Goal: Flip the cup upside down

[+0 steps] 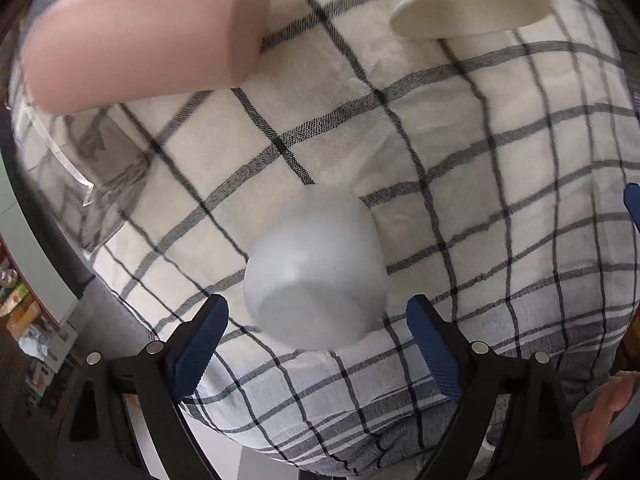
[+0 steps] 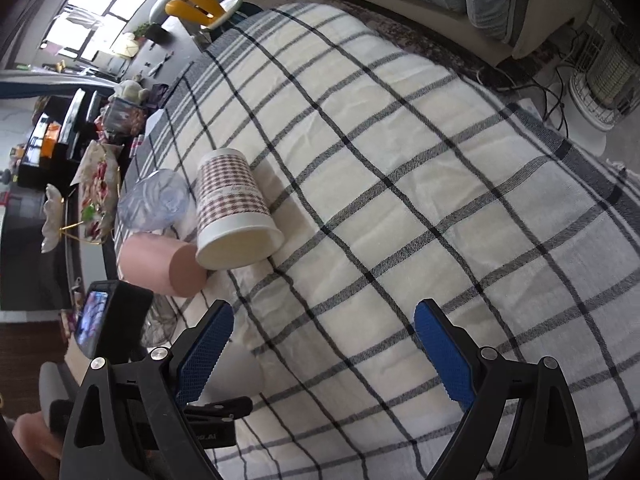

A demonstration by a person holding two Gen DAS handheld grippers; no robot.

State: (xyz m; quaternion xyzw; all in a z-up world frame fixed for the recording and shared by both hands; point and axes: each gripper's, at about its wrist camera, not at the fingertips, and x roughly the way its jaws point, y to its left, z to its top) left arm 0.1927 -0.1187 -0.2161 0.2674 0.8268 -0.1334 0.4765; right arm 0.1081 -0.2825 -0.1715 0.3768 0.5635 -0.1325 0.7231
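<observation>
No brand reads clearly; the paper cup [image 2: 232,208] carries a brown houndstooth print with a line of script too small to make out.

In the left wrist view, going left to right: a clear plastic cup [image 1: 80,168] at nine o'clock, a pink cup [image 1: 144,36] lying on its side at ten, a frosted white cup [image 1: 316,272] bottom-up on the checked cloth [image 1: 500,200] between the spread fingers of the left gripper [image 1: 317,338], untouched, and the paper cup's open mouth at one o'clock.

Only the right wrist view shows the paper cup's pattern, cluttered shelves at nine o'clock and a heater [image 2: 604,80] at two. The right gripper [image 2: 324,350] hangs released over bare cloth.
</observation>
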